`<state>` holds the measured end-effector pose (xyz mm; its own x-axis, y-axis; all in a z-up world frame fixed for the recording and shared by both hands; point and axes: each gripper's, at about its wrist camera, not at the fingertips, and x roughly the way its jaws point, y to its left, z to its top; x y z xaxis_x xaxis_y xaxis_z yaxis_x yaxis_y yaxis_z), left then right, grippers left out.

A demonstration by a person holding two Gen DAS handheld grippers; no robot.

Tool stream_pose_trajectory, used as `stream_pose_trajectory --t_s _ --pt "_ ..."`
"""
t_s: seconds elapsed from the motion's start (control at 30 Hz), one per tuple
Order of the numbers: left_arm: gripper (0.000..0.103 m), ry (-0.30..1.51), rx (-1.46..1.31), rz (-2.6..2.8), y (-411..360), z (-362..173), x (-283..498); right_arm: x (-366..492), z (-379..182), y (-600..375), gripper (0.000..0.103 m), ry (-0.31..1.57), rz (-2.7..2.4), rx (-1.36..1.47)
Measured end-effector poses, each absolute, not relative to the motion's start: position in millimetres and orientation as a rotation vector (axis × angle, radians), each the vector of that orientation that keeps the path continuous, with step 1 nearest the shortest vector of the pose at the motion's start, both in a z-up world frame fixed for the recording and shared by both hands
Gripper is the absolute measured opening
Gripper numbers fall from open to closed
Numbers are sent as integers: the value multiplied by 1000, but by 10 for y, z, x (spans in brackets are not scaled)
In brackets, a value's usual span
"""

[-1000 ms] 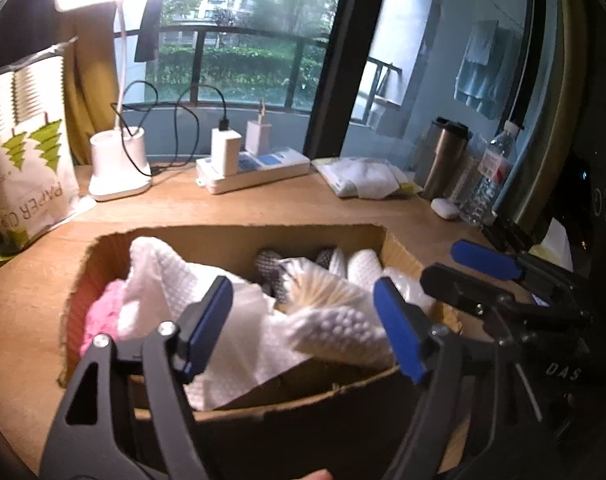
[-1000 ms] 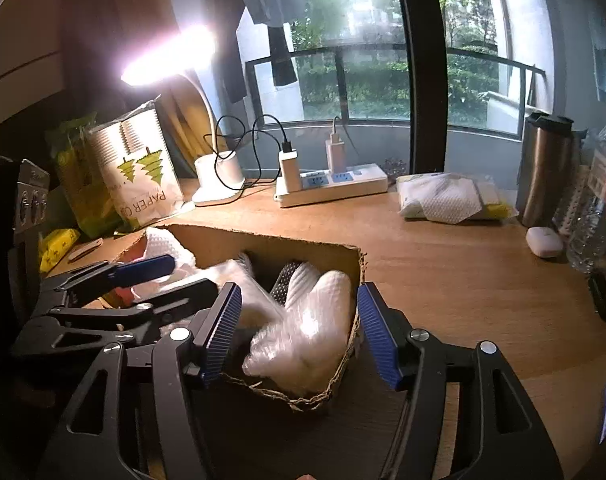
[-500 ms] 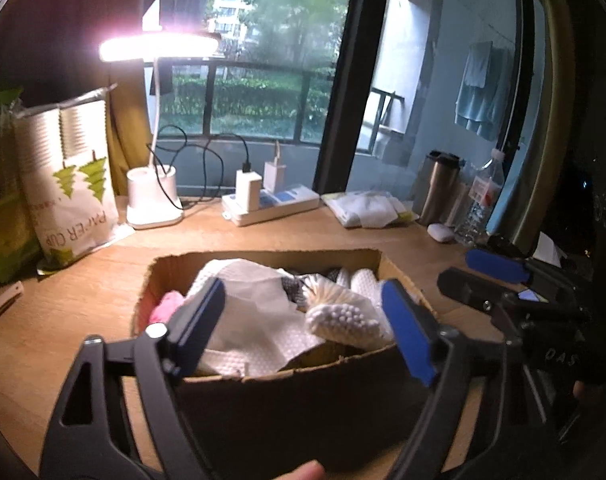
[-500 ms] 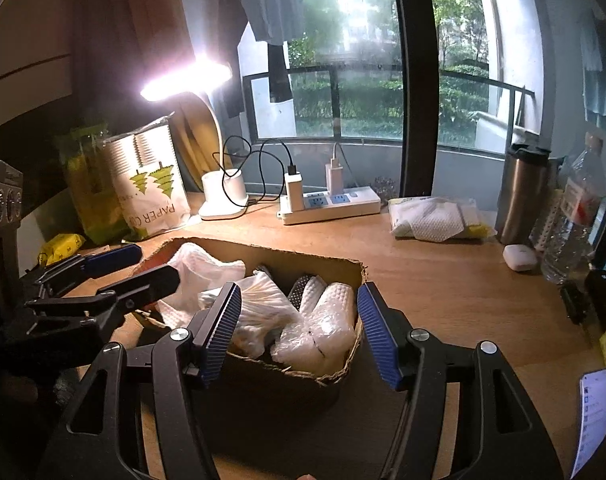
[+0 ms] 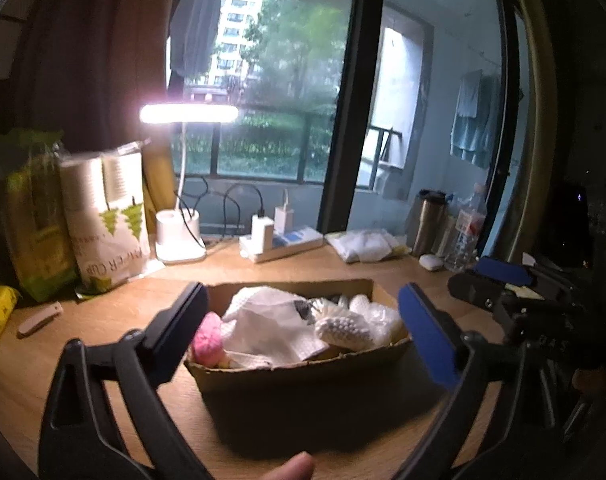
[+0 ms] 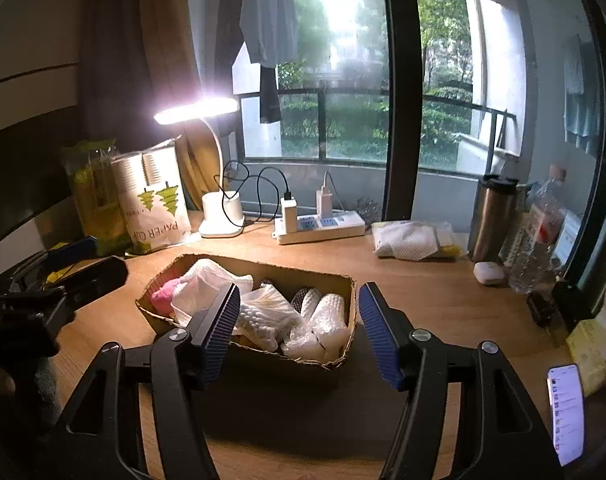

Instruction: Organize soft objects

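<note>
A shallow cardboard box (image 5: 303,374) (image 6: 263,269) stands on the wooden desk. It holds a pink soft item (image 5: 207,338) (image 6: 163,297), crumpled white cloth (image 5: 269,328) (image 6: 207,286), a bag of cotton swabs (image 5: 343,326) (image 6: 263,316) and bubble-wrapped white pieces (image 6: 323,330). My left gripper (image 5: 303,336) is open and empty, held back in front of the box. My right gripper (image 6: 297,332) is open and empty, above the box's near right side. Each gripper shows at the edge of the other's view.
At the back of the desk stand a lit lamp (image 6: 219,216), a power strip with chargers (image 6: 319,226), a paper-cup bag (image 6: 155,204), a folded white cloth (image 6: 413,236), a steel tumbler (image 6: 493,220) and a water bottle (image 6: 537,240). A phone (image 6: 567,412) lies at right.
Both grippers have pulled back and up from the box, so it looks smaller and farther. Both stay open and empty. The box contents have not moved.
</note>
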<state>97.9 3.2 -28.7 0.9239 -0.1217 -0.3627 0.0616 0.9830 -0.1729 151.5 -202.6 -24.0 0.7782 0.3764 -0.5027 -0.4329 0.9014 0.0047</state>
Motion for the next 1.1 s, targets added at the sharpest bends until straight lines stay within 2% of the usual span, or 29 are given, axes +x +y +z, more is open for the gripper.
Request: stream_pose_trajectory --t_s 0.6,1.1 --pt "102 217 -101 -20 77 378 519 1171 402 -2162 74 370 354 -85" --pt "102 185 -75 3 54 449 491 1140 487 -2161 75 348 350 -95"
